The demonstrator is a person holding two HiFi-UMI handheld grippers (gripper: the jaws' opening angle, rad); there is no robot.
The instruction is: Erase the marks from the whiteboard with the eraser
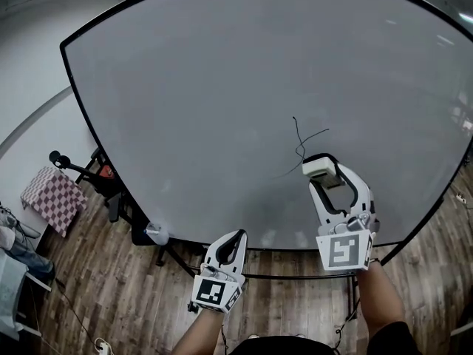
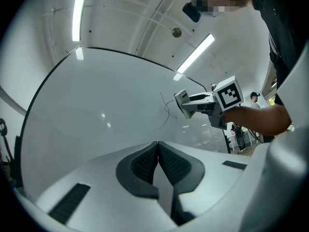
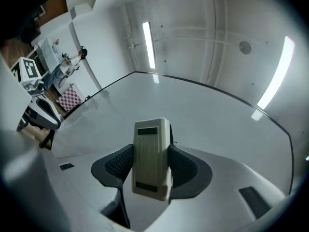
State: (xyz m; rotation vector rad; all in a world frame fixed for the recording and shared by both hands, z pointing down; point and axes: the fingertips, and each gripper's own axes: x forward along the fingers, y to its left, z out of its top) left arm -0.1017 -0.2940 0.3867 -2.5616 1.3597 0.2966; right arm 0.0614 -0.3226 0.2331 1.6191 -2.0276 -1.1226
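A large whiteboard (image 1: 244,87) fills the head view. Thin black marks (image 1: 299,140) run across its lower right part. My right gripper (image 1: 324,167) is shut on a cream eraser (image 1: 321,169), which sits at the board just below the marks. In the right gripper view the eraser (image 3: 152,157) stands upright between the jaws, hiding the marks behind it. My left gripper (image 1: 230,244) is shut and empty, low by the board's bottom edge. From the left gripper view, the marks (image 2: 166,111) and the eraser (image 2: 182,101) appear at the right.
The board stands on a black frame (image 1: 174,257) over a wooden floor. A checked stool (image 1: 52,198) and a black stand (image 1: 81,170) are at the lower left. A person's forearm (image 1: 380,302) holds the right gripper.
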